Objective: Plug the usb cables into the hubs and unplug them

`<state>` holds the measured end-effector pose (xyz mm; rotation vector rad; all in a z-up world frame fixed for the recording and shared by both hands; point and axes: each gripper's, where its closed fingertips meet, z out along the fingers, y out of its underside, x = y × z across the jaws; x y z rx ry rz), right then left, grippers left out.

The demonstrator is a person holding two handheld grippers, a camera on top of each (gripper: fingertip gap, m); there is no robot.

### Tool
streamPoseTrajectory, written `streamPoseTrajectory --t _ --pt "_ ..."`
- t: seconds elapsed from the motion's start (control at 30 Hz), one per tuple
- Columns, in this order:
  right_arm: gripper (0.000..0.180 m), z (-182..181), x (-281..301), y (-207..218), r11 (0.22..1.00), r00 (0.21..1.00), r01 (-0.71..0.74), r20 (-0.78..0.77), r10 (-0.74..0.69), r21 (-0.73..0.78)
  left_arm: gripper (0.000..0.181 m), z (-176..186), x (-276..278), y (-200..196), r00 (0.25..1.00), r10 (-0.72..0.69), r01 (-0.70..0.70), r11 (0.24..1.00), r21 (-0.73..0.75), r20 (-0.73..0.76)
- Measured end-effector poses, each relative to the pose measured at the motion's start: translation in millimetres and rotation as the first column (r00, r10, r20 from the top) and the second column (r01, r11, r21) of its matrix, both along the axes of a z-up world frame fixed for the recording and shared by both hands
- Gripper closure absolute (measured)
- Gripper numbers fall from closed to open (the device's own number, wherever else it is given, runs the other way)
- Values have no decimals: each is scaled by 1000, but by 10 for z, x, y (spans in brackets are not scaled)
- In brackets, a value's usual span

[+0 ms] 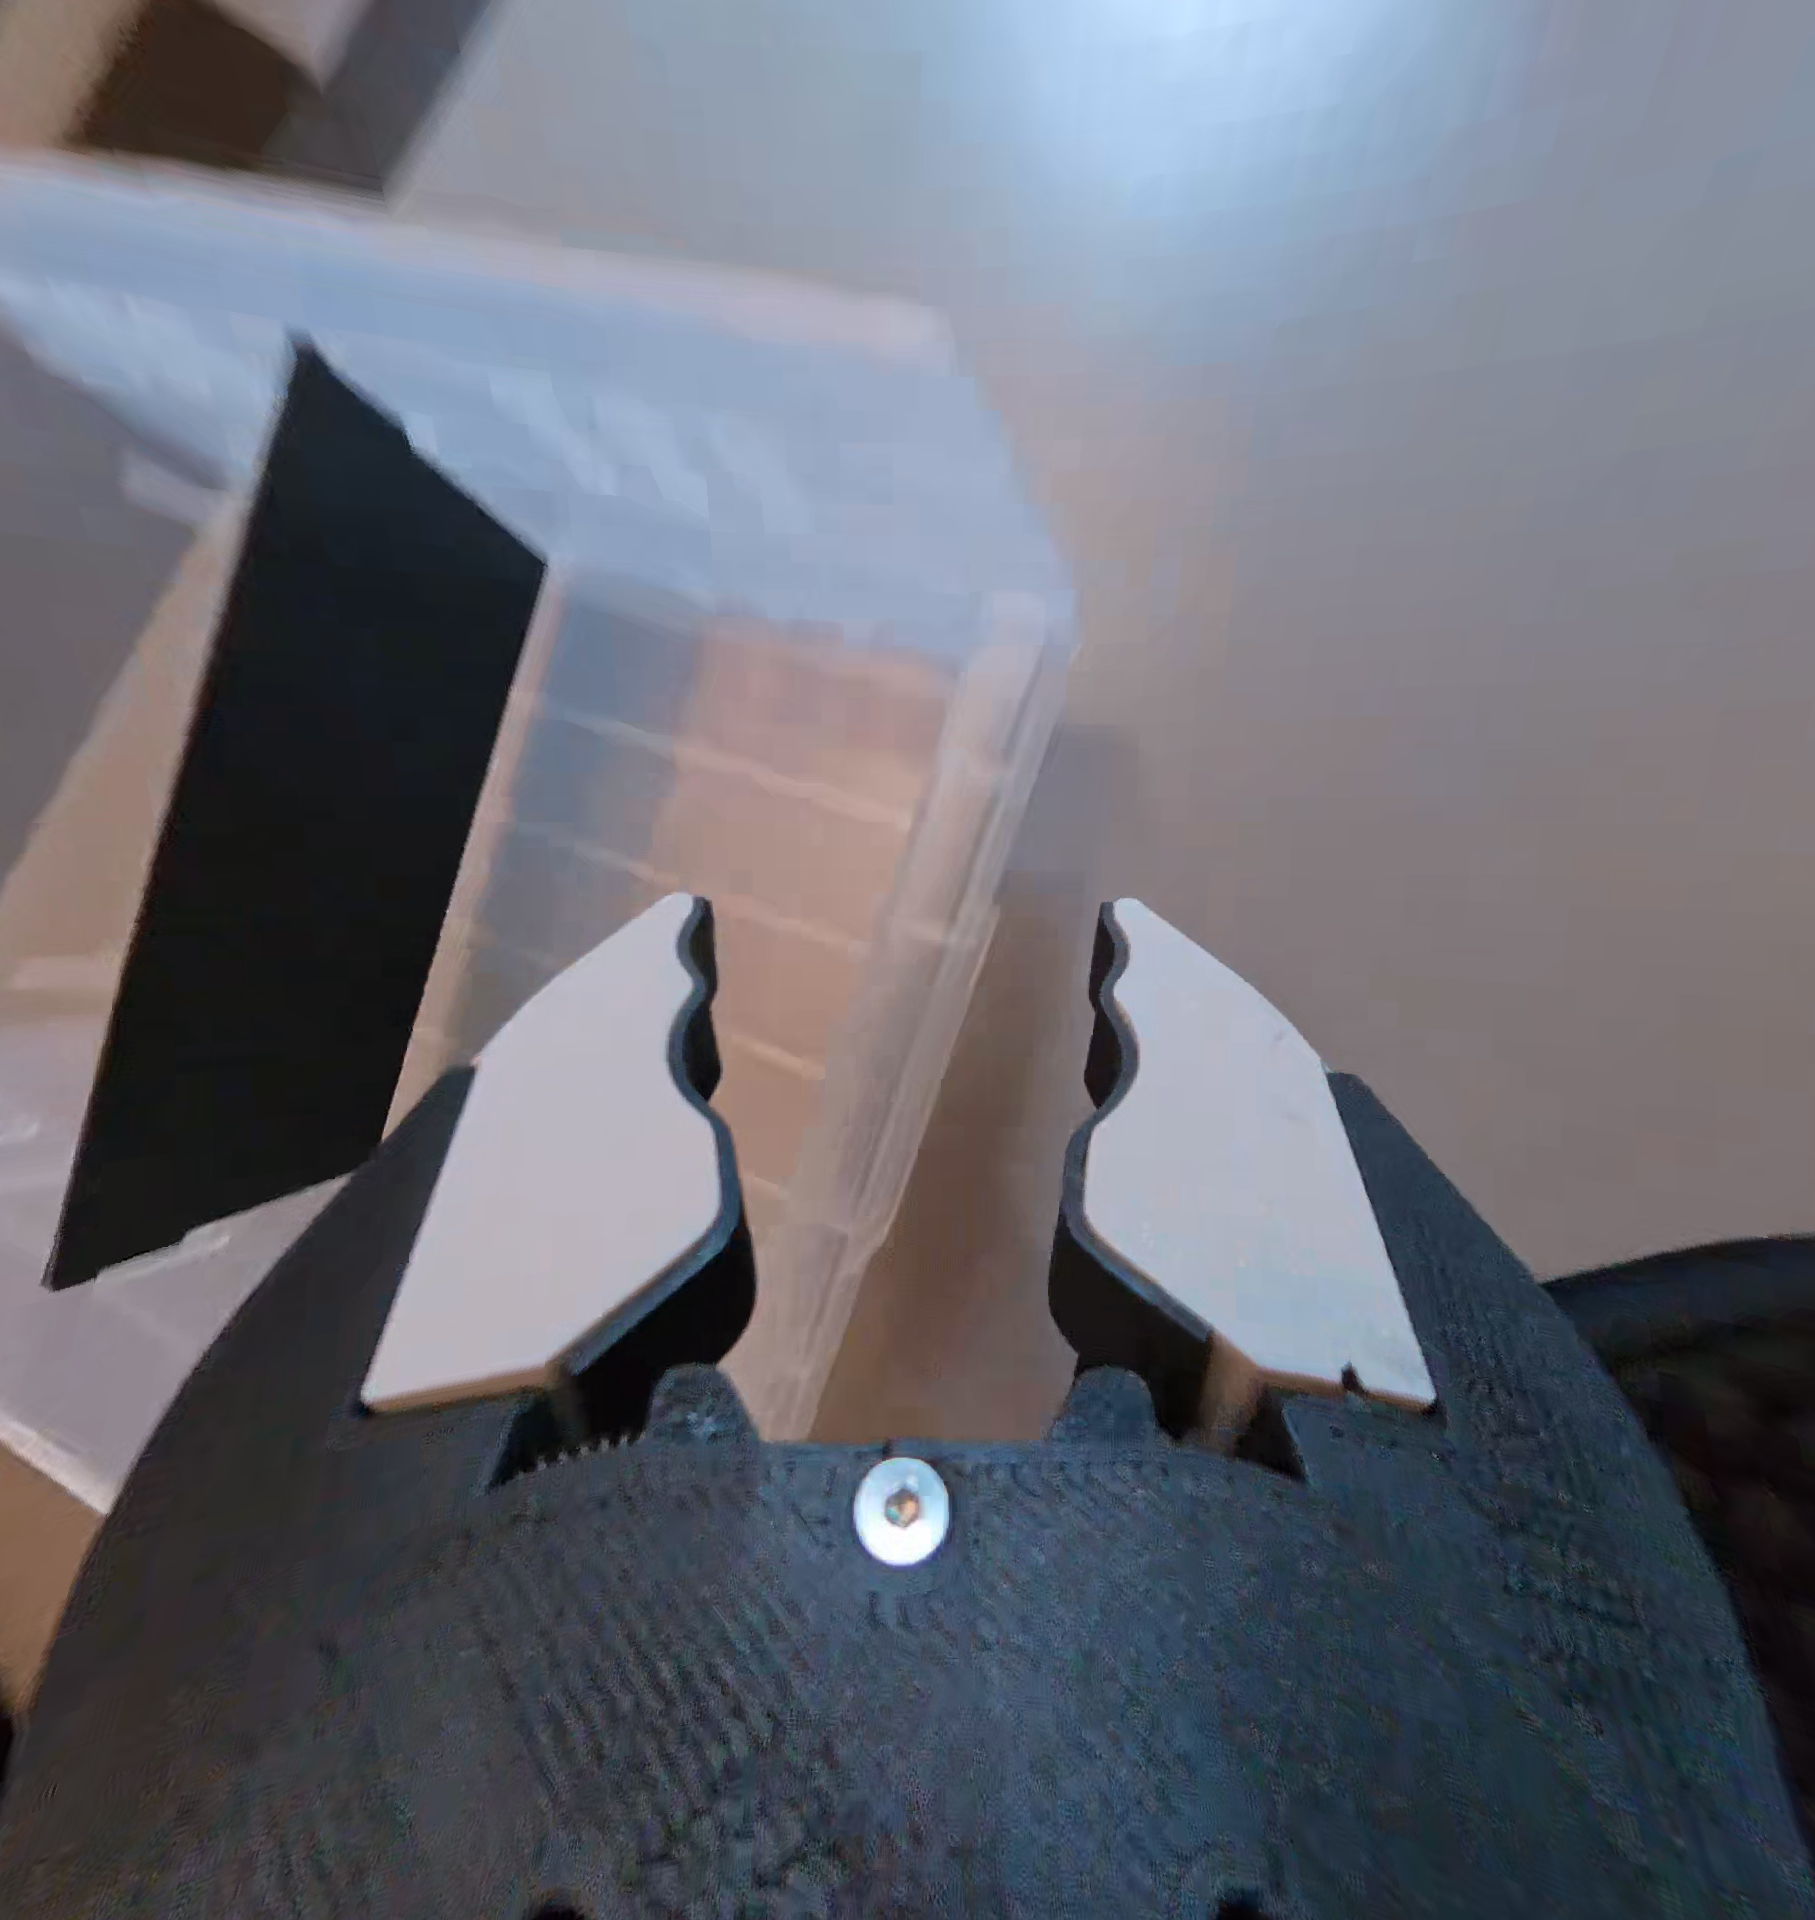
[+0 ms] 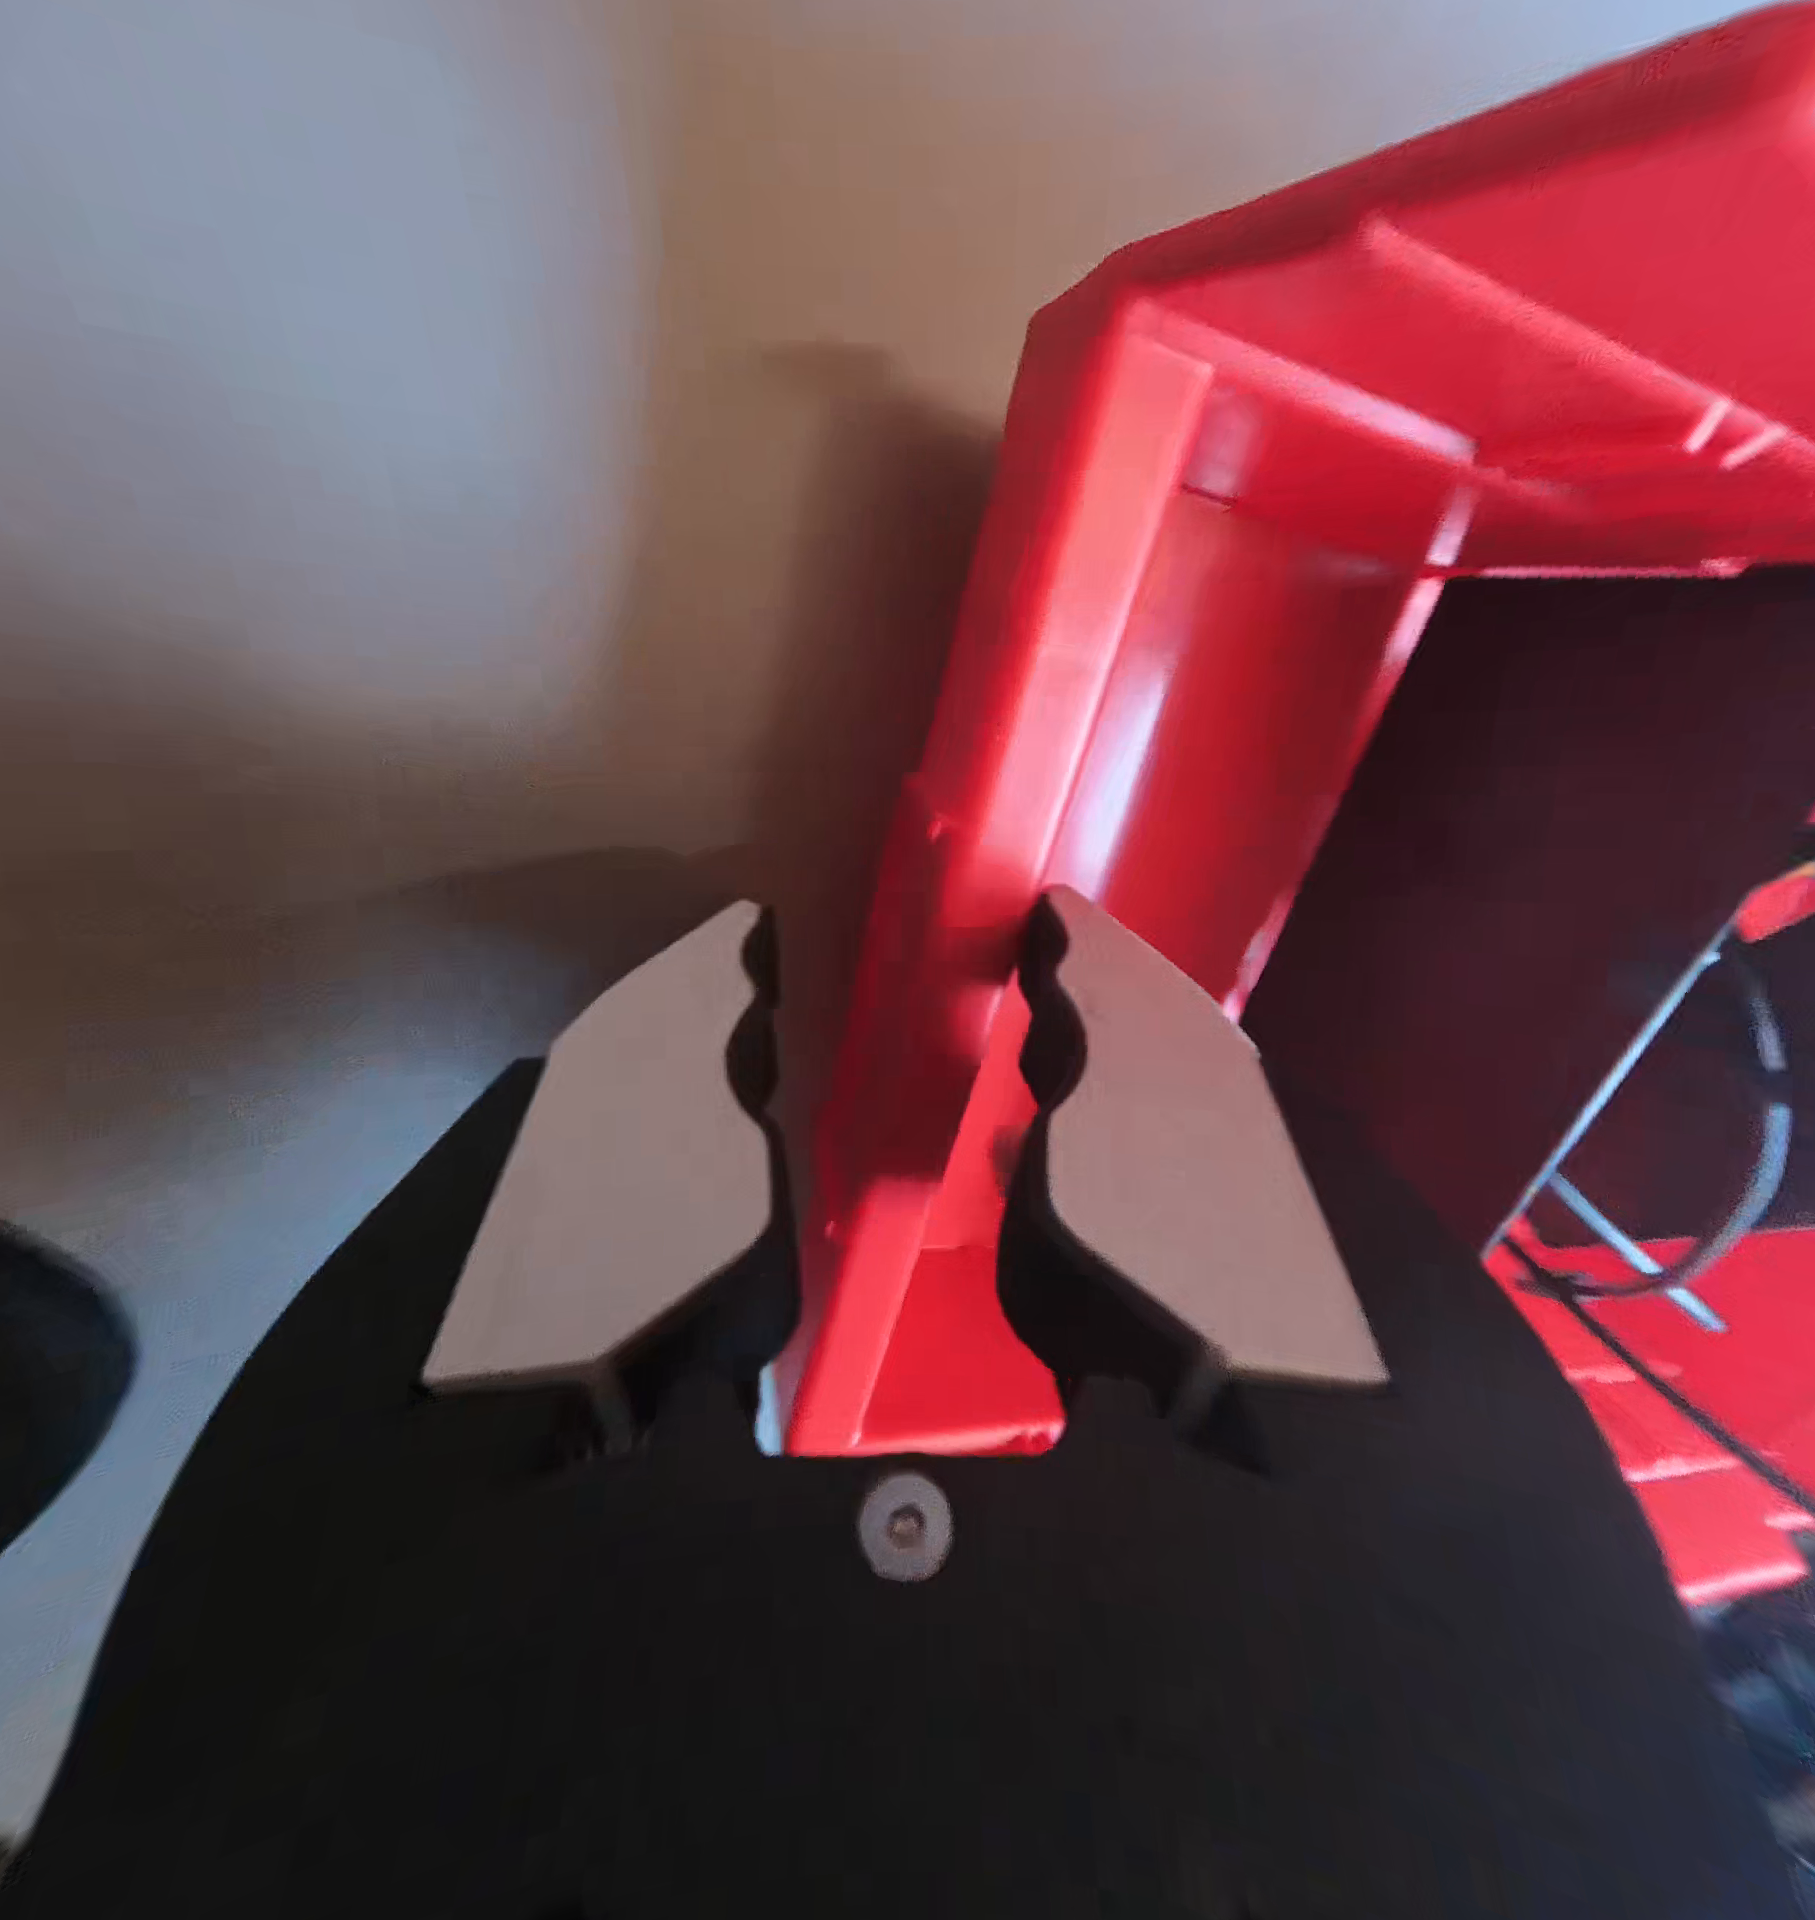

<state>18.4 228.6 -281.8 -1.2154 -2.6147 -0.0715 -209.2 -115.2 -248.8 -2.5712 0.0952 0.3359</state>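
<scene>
My left gripper [image 1: 903, 935] is open and empty. It hovers by the near corner of a clear plastic box [image 1: 737, 582], which holds a flat black panel [image 1: 311, 831] standing on edge. My right gripper [image 2: 898, 935] is shut on the side wall of a red plastic bin [image 2: 1121, 644]; the wall runs between its fingers down to the palm. The bin looks tilted. Its dark inside shows a black cable [image 2: 1767, 1122] and thin grey cables [image 2: 1609, 1216]. I see no hub or plug clearly. Both views are blurred.
A pale beige surface [image 1: 1402, 727] lies behind both containers. A dark rounded object sits at the lower right of the left wrist view [image 1: 1734, 1351] and at the lower left of the right wrist view [image 2: 20, 1382]. A brown box [image 1: 186, 94] is at the far left. My hands' fingertips stand some 40 centimeters from each other.
</scene>
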Motion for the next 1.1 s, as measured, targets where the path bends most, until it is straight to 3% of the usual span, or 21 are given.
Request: streamPoseTrajectory --t 0.03,0.1,0.23,0.4,0.63,0.73,0.83,0.9,0.97,1.03,1.1 --pt "148 -1 -57 36 998 1000 -20 -22 21 56 111 -131 -47 -69 1000 -9 8 997 -76 -13" --pt "148 27 -46 -62 997 999 -44 -14 45 64 118 -307 -119 -102 997 -42 30 987 -160 -71" --pt "148 14 167 -538 988 988 -150 -36 151 38 152 -428 -138 116 944 -238 202 964 -171 -228" --pt "149 29 504 -1104 972 964 -225 -131 233 73 152 -426 60 523 913 -326 298 943 -148 -243" --pt "152 224 729 -1808 977 909 -203 -382 166 -58 151 -411 638 1314 793 -556 549 829 -106 -250" --pt "149 665 863 -1967 962 835 -160 -550 13 -221 149 -356 671 1416 783 -556 560 825 -74 -277" --pt "145 1065 1126 -1655 937 686 -18 -686 -242 -348 142 -33 760 1315 849 -458 497 861 105 -262" --pt "142 1145 1342 -1277 887 545 127 -716 -437 -444 140 226 1027 1187 906 -406 424 858 292 -121" --pt "129 1017 1514 -966 803 424 248 -684 -593 -543 139 437 1506 1075 901 -412 301 821 486 138" --pt "116 775 1548 -853 728 377 303 -624 -685 -616 130 507 1958 1029 848 -408 157 803 575 338" --pt "111 634 1426 -872 662 353 285 -567 -745 -693 118 460 2290 1094 824 -363 30 794 607 434"
